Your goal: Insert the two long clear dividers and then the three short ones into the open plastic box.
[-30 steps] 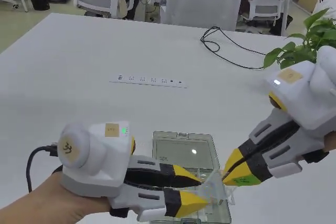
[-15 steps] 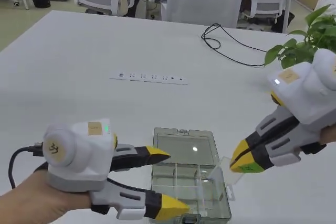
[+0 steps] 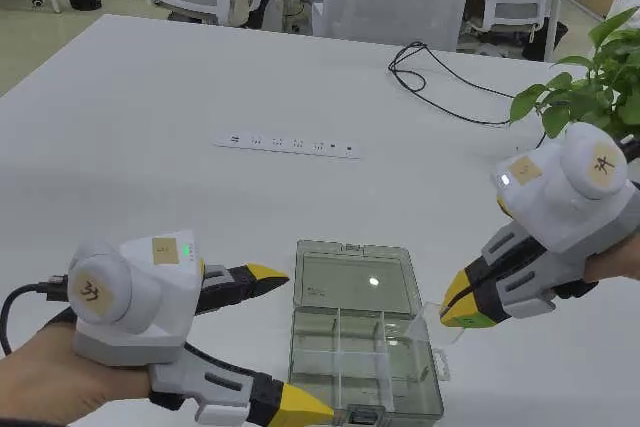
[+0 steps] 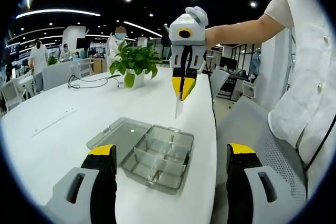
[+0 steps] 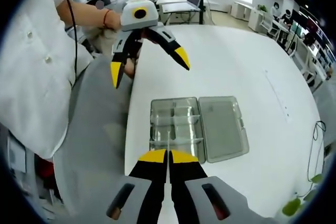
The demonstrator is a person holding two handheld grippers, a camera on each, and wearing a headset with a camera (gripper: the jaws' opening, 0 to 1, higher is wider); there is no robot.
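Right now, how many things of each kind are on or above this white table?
Grippers: 2 (left gripper, right gripper)
Loose clear divider: 1
Plastic box, fitted dividers included: 1
Power strip: 1
Black cable: 1
Potted plant: 1
Total: 7

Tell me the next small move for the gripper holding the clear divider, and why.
Probably lower the right gripper toward the open clear plastic box: its shut jaws hold the small clear plastic divider above the box's right edge, not yet slotted.

white table with a power strip — grey chairs behind, potted plant alongside.
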